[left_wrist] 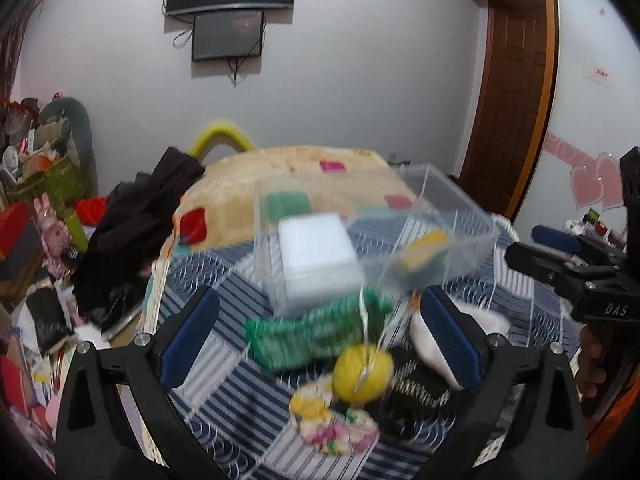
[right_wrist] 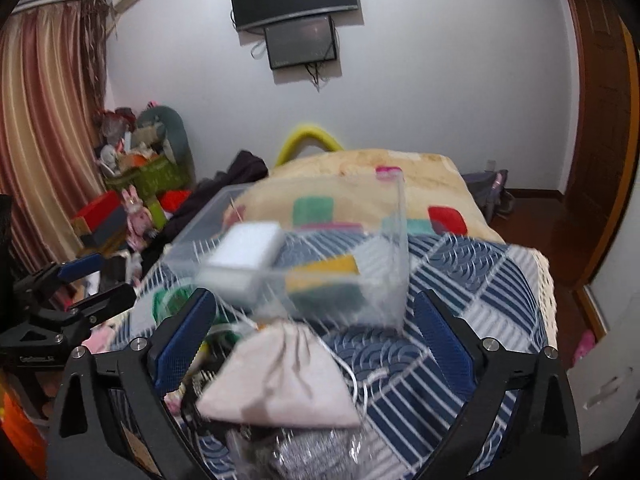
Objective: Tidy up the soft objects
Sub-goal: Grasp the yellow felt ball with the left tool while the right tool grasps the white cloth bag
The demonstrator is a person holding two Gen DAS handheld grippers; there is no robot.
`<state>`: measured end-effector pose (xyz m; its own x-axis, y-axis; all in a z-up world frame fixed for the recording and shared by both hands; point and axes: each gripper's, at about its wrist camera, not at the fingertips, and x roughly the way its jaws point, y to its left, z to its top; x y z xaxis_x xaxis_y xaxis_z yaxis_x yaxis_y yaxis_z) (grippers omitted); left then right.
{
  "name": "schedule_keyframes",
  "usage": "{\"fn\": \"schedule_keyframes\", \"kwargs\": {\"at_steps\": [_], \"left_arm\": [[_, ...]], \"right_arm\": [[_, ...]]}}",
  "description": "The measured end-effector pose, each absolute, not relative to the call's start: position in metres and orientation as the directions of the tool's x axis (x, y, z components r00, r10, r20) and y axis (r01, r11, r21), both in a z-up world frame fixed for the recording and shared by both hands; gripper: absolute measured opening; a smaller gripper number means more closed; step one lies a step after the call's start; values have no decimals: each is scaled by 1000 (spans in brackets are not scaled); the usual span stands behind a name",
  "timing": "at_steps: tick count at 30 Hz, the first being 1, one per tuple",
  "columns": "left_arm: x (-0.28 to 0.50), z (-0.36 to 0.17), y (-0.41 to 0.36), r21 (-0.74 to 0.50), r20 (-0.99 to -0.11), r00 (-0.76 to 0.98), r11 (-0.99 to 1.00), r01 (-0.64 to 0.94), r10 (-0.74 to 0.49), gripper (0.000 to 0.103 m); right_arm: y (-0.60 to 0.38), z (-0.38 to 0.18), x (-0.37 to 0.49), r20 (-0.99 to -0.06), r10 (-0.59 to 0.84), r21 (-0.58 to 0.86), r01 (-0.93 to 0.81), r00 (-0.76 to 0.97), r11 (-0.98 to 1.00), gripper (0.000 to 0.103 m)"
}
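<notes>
Plainly mid-sort, with both tools empty. Holding nothing in the left gripper [left_wrist: 320, 300], jaws spread wide, poised above the loose pile and touching none of it. Same for the right gripper [right_wrist: 314, 300]: jaws wide, nothing pressed between the blue pads, hanging over a pale drawstring pouch [right_wrist: 276, 376]. Ahead of both, on the striped bedcover [left_wrist: 224, 384], a clear plastic box [left_wrist: 440, 200], probably the collecting place, already holding a white sponge block [left_wrist: 316, 252] and a yellow-and-green sponge [left_wrist: 424, 248]. Outside the box and nearer the cameras: a green cloth [left_wrist: 312, 332], a yellow ball [left_wrist: 362, 372] just beside it, and a floral cloth [left_wrist: 332, 424] in front. Probably opened this wide to fit round bulky, squashy shapes without pinching an edge. Crowded, though: pouch, ball and cloths lying close together, with thin white cords [left_wrist: 370, 336] across the ball, so easy to snag or drag a neighbour. Beyond, a beige blanket [left_wrist: 300, 168] and dark clothes [left_wrist: 132, 216], well apart and no obstacle. Too blurred to tell whether the green cloth touches the box.
</notes>
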<state>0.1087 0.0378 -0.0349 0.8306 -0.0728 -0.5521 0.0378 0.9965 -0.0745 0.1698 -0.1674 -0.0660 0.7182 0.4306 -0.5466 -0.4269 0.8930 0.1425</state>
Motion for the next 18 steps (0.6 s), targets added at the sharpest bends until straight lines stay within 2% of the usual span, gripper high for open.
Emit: {"fn": "schedule_keyframes", "kwargs": {"at_steps": [6,14,18], "left_arm": [[93,-76,37,-82,-615,786,996,20,-66,101],[94,-110,30,-174,-677,720,984,47,-154,80],[101,-118,22,-164,-688,708,985,61,-158,79]], "right_arm": [[-164,-90,165,-604,444,157,-447,662,881,99],[-144,-114,175,-670,465,183,-479,579,859,99],[-135,-121,186,-689,474,190,-494,548,848,98]]}}
